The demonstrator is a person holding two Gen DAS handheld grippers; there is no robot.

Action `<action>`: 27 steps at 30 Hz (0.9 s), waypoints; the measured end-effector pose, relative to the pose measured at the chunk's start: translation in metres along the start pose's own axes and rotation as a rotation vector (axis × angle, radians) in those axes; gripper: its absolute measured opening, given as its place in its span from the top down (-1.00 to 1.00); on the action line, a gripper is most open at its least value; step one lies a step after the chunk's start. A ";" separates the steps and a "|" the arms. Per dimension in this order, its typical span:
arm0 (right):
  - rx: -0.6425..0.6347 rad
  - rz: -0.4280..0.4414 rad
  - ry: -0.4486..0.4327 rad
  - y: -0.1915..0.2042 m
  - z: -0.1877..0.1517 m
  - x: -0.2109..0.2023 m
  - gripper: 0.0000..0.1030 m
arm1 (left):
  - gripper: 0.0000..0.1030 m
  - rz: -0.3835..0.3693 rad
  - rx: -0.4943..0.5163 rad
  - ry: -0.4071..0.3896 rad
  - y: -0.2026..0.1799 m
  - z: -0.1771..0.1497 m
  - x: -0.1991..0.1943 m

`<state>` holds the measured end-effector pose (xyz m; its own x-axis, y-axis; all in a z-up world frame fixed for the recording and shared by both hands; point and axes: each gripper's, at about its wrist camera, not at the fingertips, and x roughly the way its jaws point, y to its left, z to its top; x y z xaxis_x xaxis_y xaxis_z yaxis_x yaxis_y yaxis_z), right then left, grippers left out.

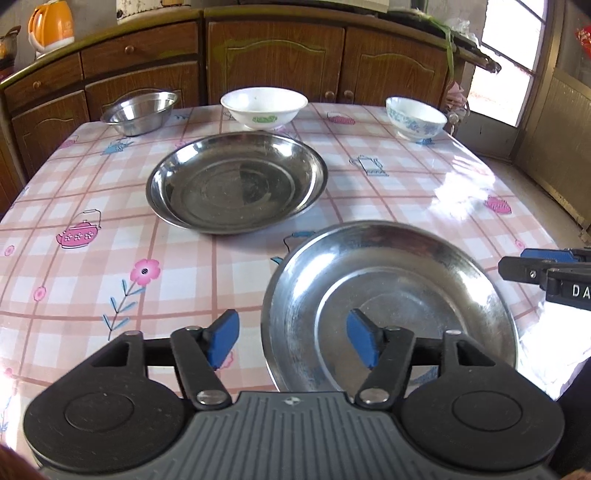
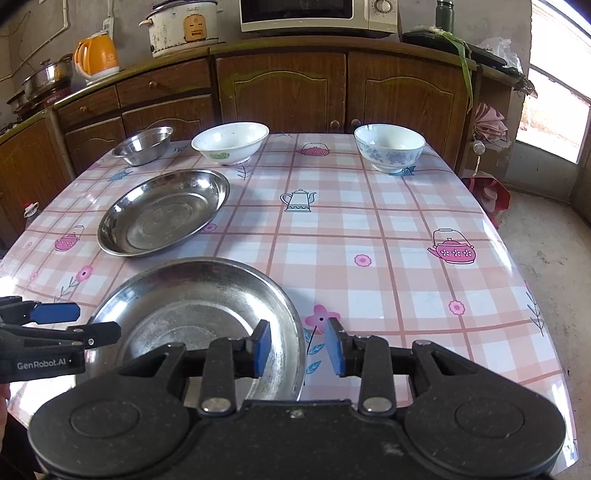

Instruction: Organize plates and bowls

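Note:
A steel plate point(image 1: 391, 295) point(image 2: 199, 306) lies flat near the front of the checked table point(image 2: 369, 240). My left gripper point(image 1: 294, 341) is open and straddles the plate's left rim without its blue pads touching. On the opposite side my right gripper point(image 2: 298, 348) is open around the right rim, pads apart from the metal. Behind it lies a second steel plate point(image 1: 236, 182) point(image 2: 162, 212). Along the far edge stand a steel bowl point(image 1: 140, 110), a white bowl with a green mark point(image 1: 264, 107) and a blue-patterned bowl point(image 1: 415, 118), each on its own.
Brown cabinets point(image 2: 288, 92) run behind the table, with an orange kettle point(image 2: 98, 55), a rice cooker point(image 2: 183, 26) and a microwave point(image 2: 317, 14) on top. The table's right edge drops to a concrete floor point(image 2: 546, 266) by a doorway.

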<state>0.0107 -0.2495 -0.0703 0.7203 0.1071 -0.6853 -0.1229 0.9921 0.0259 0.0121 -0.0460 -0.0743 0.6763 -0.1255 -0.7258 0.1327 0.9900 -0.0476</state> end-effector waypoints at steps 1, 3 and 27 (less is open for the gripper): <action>-0.002 0.005 -0.004 0.001 0.002 -0.001 0.12 | -0.37 0.004 -0.009 -0.001 0.002 0.002 -0.001; -0.002 0.018 -0.008 0.004 0.006 -0.001 0.11 | -0.42 0.020 -0.022 0.002 0.006 0.007 -0.003; -0.037 0.138 -0.046 0.053 0.055 0.008 -0.29 | -0.58 0.133 -0.109 -0.039 0.054 0.049 -0.020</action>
<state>0.0475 -0.1921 -0.0339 0.7256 0.2458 -0.6427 -0.2473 0.9648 0.0897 0.0411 0.0067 -0.0288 0.7102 0.0065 -0.7039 -0.0378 0.9989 -0.0290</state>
